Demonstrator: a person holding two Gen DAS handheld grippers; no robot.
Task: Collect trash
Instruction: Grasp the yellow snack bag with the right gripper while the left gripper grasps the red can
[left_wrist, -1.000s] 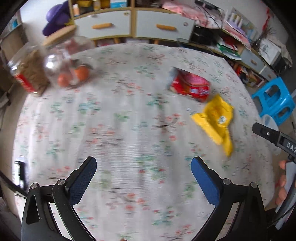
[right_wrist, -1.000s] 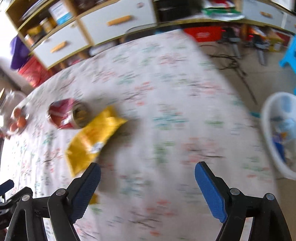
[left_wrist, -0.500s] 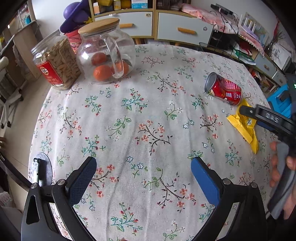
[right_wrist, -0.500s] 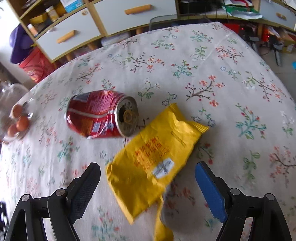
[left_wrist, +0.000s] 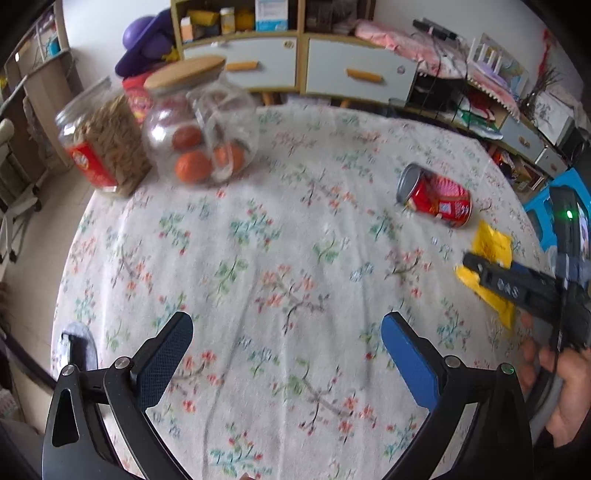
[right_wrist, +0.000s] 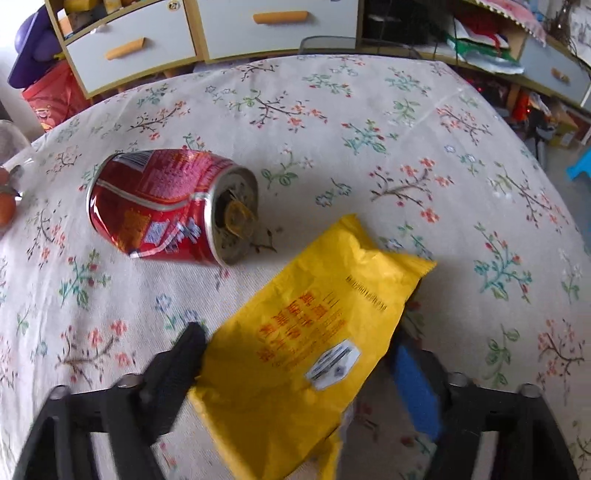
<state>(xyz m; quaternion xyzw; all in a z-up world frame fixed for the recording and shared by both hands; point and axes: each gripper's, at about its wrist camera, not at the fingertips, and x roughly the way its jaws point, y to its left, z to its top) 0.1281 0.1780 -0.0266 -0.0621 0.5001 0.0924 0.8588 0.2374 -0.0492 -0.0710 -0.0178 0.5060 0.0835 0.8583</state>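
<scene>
A yellow snack packet (right_wrist: 314, 321) lies on the floral tablecloth (right_wrist: 369, 110), beside a dented red drink can (right_wrist: 162, 206) on its side. My right gripper (right_wrist: 295, 354) straddles the packet's near half; its jaws are closing, with the packet between them and the fingers (right_wrist: 184, 354) right at its edges. The left wrist view shows the same can (left_wrist: 436, 199) and packet (left_wrist: 493, 243) at the far right of the table. My left gripper (left_wrist: 286, 325) hovers open above bare cloth with nothing between its fingers.
A lidded glass jar of oranges (left_wrist: 199, 140) and a snack jar (left_wrist: 103, 147) stand at the table's far left. A drawer cabinet (left_wrist: 295, 70) runs behind the table. A blue stool (left_wrist: 543, 206) sits off the right edge. A person's hand (left_wrist: 565, 387) holds the right gripper.
My right gripper has dropped and swung left over the table onto the yellow packet, and its jaws have narrowed around it. The left gripper stays open, drifting slightly.
</scene>
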